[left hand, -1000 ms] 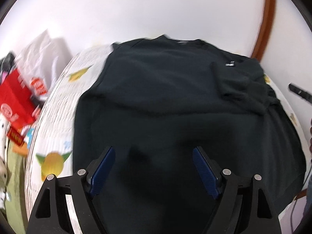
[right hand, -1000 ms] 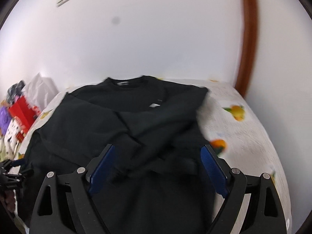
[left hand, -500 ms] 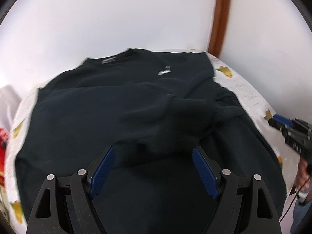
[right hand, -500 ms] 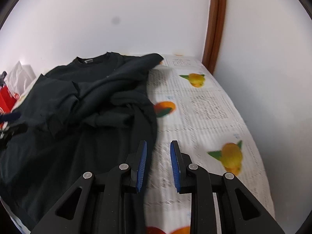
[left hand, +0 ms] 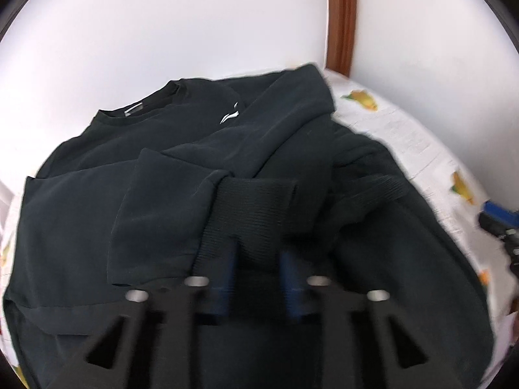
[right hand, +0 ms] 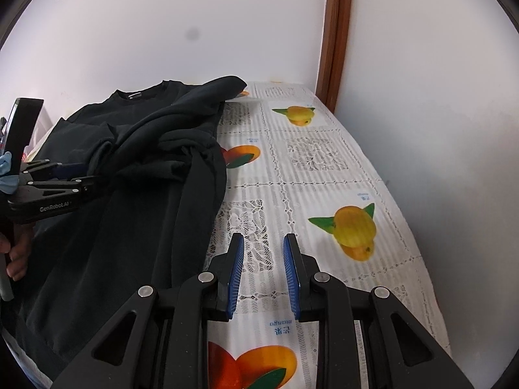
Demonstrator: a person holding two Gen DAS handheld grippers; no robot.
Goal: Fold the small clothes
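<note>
A black long-sleeved sweatshirt (left hand: 129, 175) with a small white logo lies on the table, both sleeves folded across its chest. It also shows in the right wrist view (right hand: 136, 168). My left gripper (left hand: 258, 259) has its blue fingers closed to a narrow gap around the ribbed cuff (left hand: 256, 204) of one sleeve; the view is blurred. It shows from the side in the right wrist view (right hand: 94, 175). My right gripper (right hand: 262, 246) is nearly shut and empty, over the bare tablecloth right of the sweatshirt.
The table carries a white lace-patterned cloth (right hand: 311, 159) printed with mangoes. A white wall and a brown door frame (right hand: 334, 32) stand behind it. My right gripper's tip shows at the right edge of the left wrist view (left hand: 499, 217).
My left gripper has narrowed from wide open and moved forward onto the sleeve cuff. My right gripper swung right off the sweatshirt and narrowed, then held still.
</note>
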